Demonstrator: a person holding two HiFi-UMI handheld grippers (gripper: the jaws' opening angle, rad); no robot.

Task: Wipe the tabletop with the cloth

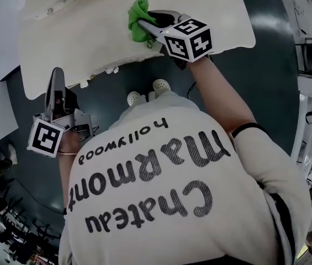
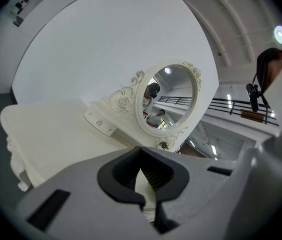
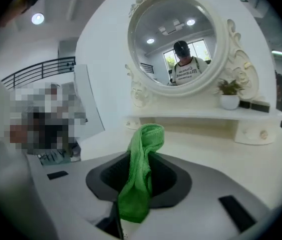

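The green cloth (image 1: 138, 16) lies bunched on the white tabletop (image 1: 84, 37), pinched in my right gripper (image 1: 144, 24), which is shut on it. In the right gripper view the cloth (image 3: 141, 169) hangs folded between the black pads of this gripper (image 3: 140, 179), over the tabletop (image 3: 220, 156). My left gripper (image 1: 56, 87) is held off the table's near edge at the lower left, above the dark floor. Its jaws (image 2: 148, 186) are shut with nothing in them, pointing across the tabletop (image 2: 56, 129).
An oval mirror (image 3: 180, 44) in an ornate white frame stands at the back of the table, with a small potted plant (image 3: 229, 96) on the shelf beside it. The person's white shoes (image 1: 144, 93) stand below the table's scalloped front edge. Dark floor (image 1: 277, 70) surrounds the table.
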